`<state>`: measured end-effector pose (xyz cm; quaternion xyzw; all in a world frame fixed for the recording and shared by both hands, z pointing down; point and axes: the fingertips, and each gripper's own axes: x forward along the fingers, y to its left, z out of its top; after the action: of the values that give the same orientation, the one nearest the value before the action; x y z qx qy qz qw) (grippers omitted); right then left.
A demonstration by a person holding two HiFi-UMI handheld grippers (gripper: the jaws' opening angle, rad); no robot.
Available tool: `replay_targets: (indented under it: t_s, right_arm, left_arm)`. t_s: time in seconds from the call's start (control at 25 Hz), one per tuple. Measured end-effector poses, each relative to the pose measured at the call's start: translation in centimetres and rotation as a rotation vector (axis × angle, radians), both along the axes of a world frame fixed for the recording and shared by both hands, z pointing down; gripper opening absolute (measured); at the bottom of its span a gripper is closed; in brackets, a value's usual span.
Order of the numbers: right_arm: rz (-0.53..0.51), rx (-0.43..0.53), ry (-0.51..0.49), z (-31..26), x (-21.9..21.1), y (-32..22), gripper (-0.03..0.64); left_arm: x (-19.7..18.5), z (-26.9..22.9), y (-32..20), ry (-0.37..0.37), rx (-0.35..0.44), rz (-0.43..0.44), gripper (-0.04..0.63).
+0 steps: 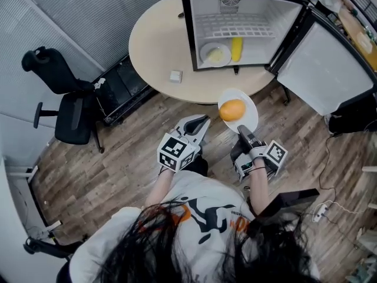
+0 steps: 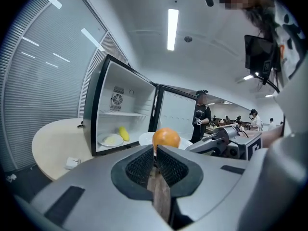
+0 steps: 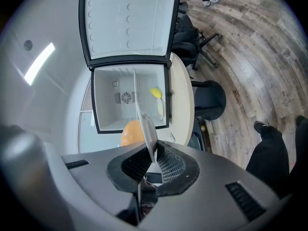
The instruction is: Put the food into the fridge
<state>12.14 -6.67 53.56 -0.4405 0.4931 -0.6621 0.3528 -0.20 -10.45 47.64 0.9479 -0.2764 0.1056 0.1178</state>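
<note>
orange fruit (image 1: pixel 232 109), white plate (image 1: pixel 251 121), black-framed white fridge (image 1: pixel 259 7)

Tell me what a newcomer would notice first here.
The orange on a white plate, pinched at the rim by the right tongs, hangs above the wooden floor. Just ahead, a small fridge stands wide open on the round table, with a second plate and a yellow food item at its bottom.

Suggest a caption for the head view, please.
Right tool holds a plate with an orange before the open fridge.
</note>
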Motion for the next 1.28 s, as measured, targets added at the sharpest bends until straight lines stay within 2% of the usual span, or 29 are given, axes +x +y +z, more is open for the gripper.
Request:
replay_targets:
  t_s: [0.48, 0.72, 0.96, 1.28]
  right_arm:
    - [0.03, 0.008, 0.011, -1.1, -1.0, -8.1, 0.032]
    - [0.07, -0.016, 0.016, -0.3, -0.7, -10.3, 0.032]
    - [0.088, -0.011, 0.01, 0.1, -1.4, -11.9, 0.032]
    - [0.076, -0.021, 0.026, -0.4, -1.9, -11.7, 0.032]
  left_arm:
    - [-1.0, -0.2, -9.4, 0.04, -0.006, 0.009, 0.014]
    - [-0.6, 0.5, -11.4, 0.03, -0.02, 0.069, 0.013]
    - [-1.2, 0.7, -13.7, 0.029, -0.016, 0.078, 0.014]
    - [-1.1, 1.4, -13.7, 0.046, -0.045, 0.079, 0.013]
